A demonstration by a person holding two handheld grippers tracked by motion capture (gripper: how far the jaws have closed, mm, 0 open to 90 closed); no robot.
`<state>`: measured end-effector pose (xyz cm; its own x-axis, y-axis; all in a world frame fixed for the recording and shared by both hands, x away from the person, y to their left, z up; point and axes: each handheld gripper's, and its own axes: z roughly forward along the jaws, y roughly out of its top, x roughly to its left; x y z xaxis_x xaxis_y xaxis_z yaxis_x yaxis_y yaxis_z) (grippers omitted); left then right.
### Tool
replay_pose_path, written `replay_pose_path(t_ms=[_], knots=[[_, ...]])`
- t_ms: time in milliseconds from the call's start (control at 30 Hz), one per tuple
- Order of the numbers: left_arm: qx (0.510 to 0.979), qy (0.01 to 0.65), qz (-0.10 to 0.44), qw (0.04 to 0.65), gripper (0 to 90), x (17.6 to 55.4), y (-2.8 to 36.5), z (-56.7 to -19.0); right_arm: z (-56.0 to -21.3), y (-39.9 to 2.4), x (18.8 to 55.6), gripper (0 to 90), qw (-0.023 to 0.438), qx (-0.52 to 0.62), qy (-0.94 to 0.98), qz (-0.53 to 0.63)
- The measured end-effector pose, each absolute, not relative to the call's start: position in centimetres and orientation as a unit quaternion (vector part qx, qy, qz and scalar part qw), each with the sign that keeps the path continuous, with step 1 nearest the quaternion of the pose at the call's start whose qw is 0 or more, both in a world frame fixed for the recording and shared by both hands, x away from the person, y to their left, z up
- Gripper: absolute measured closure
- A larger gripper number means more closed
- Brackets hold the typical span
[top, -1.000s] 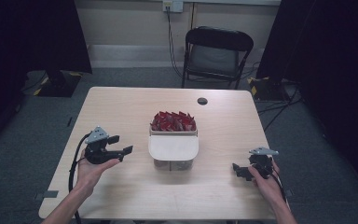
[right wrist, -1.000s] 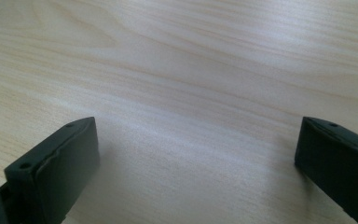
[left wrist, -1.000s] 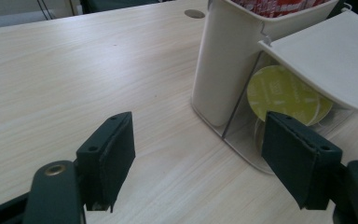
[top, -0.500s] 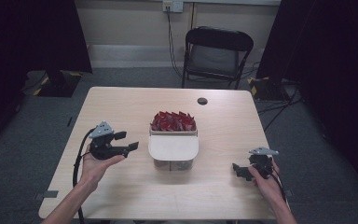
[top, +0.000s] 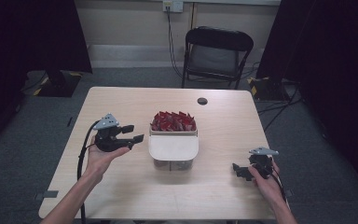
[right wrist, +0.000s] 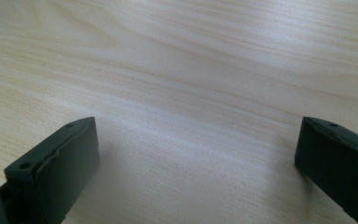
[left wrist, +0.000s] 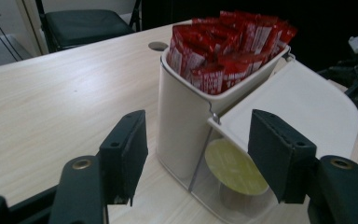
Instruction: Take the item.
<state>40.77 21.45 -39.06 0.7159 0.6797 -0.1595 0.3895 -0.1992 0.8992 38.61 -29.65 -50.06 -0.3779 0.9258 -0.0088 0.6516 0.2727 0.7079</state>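
With its jaws just closing part-way on nothing, the left claw (top: 131, 133) should straddle the white container (left wrist: 186, 121) squarely beneath the red packets (left wrist: 228, 42), while the right claw (top: 240, 171) rests wide open and empty on the table (top: 121, 196).

the table (top: 121, 196) is seen from above and behind in the high view, looking forward and down, far enough back that a chair (top: 216, 53) and the wall are caught too. the left gripper view is taken low and close along the left gripper (left wrist: 196, 154), aimed at the white container (left wrist: 186, 116) of red packets (left wrist: 228, 42); that container (top: 173, 147) is shared with the high view. the right gripper view is pressed near the tabletop (right wrist: 191, 70) past the right gripper (right wrist: 196, 154).
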Motion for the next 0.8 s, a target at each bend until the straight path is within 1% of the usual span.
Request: replay_pose_path(t_ms=[133, 233, 433, 533, 700, 800], knots=[[0.763, 0.347, 0.137, 0.528, 37.3, 41.1, 21.4, -38.7, -50.1, -29.6, 38.6, 0.0, 0.217, 0.514, 0.768, 0.316], [0.769, 0.334, 0.124, 0.531, 37.3, 41.6, 21.0, -38.3, -50.1, -29.6, 38.6, 0.0, 0.217, 0.514, 0.767, 0.316], [0.770, 0.319, 0.122, 0.539, 38.5, 42.4, 20.1, -37.4, -50.1, -29.6, 38.6, 0.0, 0.217, 0.514, 0.768, 0.316], [0.768, 0.310, 0.112, 0.550, 37.3, 42.9, 19.7, -37.4, -50.1, -29.6, 38.6, 0.0, 0.217, 0.514, 0.768, 0.316], [0.776, 0.308, 0.114, 0.539, 35.4, 43.2, 19.2, -37.5, -50.1, -29.6, 38.6, 0.0, 0.217, 0.514, 0.768, 0.316], [0.783, 0.303, 0.115, 0.531, 37.1, 43.8, 18.8, -37.4, -50.1, -29.6, 38.6, 0.0, 0.217, 0.514, 0.768, 0.316]])
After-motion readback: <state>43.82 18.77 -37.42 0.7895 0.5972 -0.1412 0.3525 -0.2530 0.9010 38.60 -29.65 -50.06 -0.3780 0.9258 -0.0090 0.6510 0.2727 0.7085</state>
